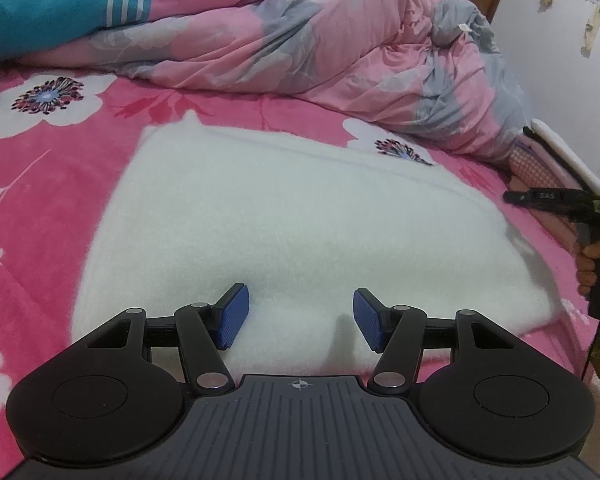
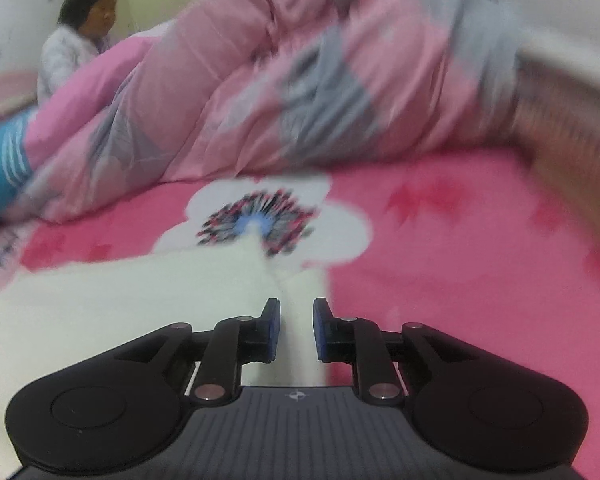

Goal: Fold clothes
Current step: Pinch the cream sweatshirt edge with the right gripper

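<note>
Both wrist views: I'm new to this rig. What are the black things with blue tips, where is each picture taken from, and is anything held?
There is no robot arm. A person holds a two-finger gripper in each hand, and each has a camera looking along its fingers.

The left view shows the left gripper open over a folded white garment on a pink floral bed, holding nothing. At the right edge the person's hand grips the other tool.

The blurred right view shows the right gripper, its jaws a little apart over the garment's edge, gripping nothing. A crumpled quilt lies behind; another person sits beyond it.
</note>
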